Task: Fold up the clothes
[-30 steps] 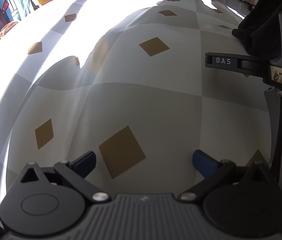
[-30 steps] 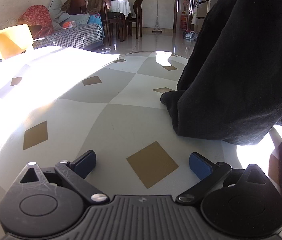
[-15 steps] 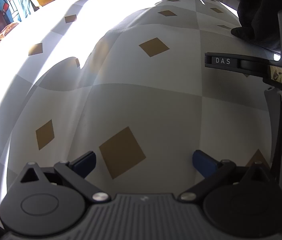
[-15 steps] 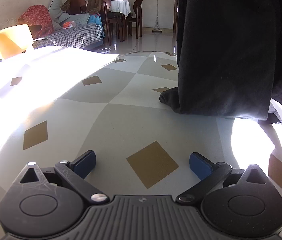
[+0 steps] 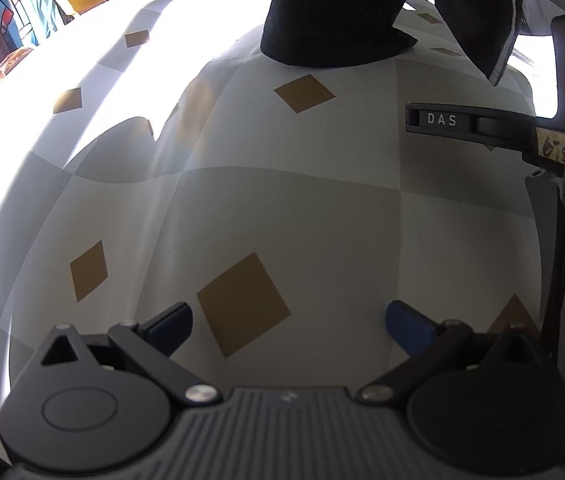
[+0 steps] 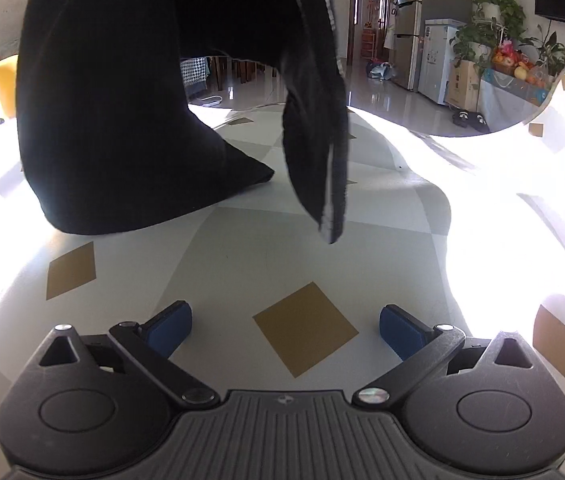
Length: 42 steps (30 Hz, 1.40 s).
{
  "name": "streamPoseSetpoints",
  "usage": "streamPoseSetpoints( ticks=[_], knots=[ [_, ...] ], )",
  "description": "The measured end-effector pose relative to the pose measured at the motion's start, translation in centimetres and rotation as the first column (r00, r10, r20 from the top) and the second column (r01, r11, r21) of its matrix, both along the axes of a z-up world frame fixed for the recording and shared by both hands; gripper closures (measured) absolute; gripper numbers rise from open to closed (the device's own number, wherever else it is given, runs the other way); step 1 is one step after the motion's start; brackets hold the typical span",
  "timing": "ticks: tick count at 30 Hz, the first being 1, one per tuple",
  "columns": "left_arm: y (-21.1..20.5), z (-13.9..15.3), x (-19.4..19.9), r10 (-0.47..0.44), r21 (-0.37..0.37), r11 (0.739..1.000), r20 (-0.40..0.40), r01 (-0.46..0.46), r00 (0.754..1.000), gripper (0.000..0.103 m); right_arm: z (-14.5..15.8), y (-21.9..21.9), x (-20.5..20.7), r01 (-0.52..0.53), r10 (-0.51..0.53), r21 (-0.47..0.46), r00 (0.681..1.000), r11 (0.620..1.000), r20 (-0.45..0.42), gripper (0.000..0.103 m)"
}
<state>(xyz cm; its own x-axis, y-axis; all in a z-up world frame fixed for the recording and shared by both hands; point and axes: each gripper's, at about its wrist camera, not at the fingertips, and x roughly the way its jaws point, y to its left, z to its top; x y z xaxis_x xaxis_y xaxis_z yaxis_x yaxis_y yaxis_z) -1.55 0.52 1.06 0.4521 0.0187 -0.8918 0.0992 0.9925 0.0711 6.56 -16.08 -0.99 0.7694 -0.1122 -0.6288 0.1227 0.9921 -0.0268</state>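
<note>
Your left gripper (image 5: 288, 320) sits low over the table (image 5: 282, 208) with its blue pads (image 5: 170, 322) spread wide and nothing between them; a brown diamond of the checked tablecloth shows in the gap. Your right gripper (image 6: 285, 326) is the same: fingers wide apart, empty, over another brown diamond on the cloth.

The black garment (image 6: 130, 120) is at the far side of the table, ahead of both grippers and well apart from them. It hangs down from above the frame. In your right view its wide left part touches the tablecloth and bunches there, while a narrower part (image 6: 322, 152) with a pale edge stripe dangles to the right, its tip just above the cloth. In your left view the garment (image 5: 338, 12) rests on the far centre of the table, with the striped part (image 5: 494, 20) hanging to its right.

At the right edge of your left view you can see a black device marked DAS (image 5: 442, 120)
</note>
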Motion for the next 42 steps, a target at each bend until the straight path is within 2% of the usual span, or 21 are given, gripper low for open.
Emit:
streamPoseSetpoints(
  ticks=[30, 42],
  knots=[
    [0.0, 0.11, 0.01, 0.004, -0.007, 1.0, -0.001, -0.004, 1.0, 0.0, 0.0, -0.01, -0.05, -0.001, 0.001, 0.0, 1.0, 1.0, 0.0, 0.002],
    [0.44, -0.01, 0.03, 0.031, -0.043, 0.999, -0.012, -0.031, 0.999, 0.0, 0.01, -0.01, -0.05, -0.001, 0.001, 0.0, 1.0, 1.0, 0.001, 0.002]
  ],
)
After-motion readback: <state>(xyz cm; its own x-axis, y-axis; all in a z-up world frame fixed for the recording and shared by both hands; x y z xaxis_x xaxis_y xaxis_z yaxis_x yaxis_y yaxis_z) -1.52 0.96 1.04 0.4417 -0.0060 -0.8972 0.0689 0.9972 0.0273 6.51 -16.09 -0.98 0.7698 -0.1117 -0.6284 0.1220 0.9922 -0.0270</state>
